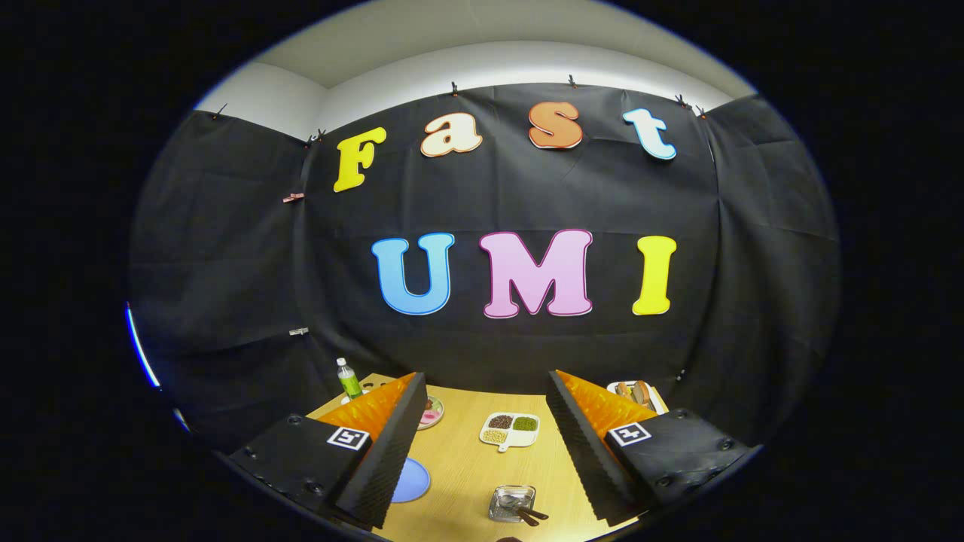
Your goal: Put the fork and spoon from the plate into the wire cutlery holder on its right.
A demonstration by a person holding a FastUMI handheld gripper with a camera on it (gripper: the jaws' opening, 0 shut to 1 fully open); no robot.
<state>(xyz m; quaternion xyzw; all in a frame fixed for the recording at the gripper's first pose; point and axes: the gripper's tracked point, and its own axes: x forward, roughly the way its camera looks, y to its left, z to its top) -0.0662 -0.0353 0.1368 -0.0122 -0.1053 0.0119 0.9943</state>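
My gripper (486,378) is open, its two black-and-orange fingers spread wide with nothing between them, held well above a wooden table (467,459). Down between the fingers, near the table's front edge, stands the small wire cutlery holder (510,500). Two dark handles (530,515) stick out of it toward the right; I cannot tell which utensils they belong to. To the holder's left lies the blue plate (413,480), mostly hidden behind my left finger (384,444). What I can see of the plate is bare.
A white divided dish (510,430) of beans lies mid-table beyond the holder. A small plate with pink food (431,412) peeks past the left finger. A green bottle (349,379) stands at the back left, a tray of food (636,391) at the back right.
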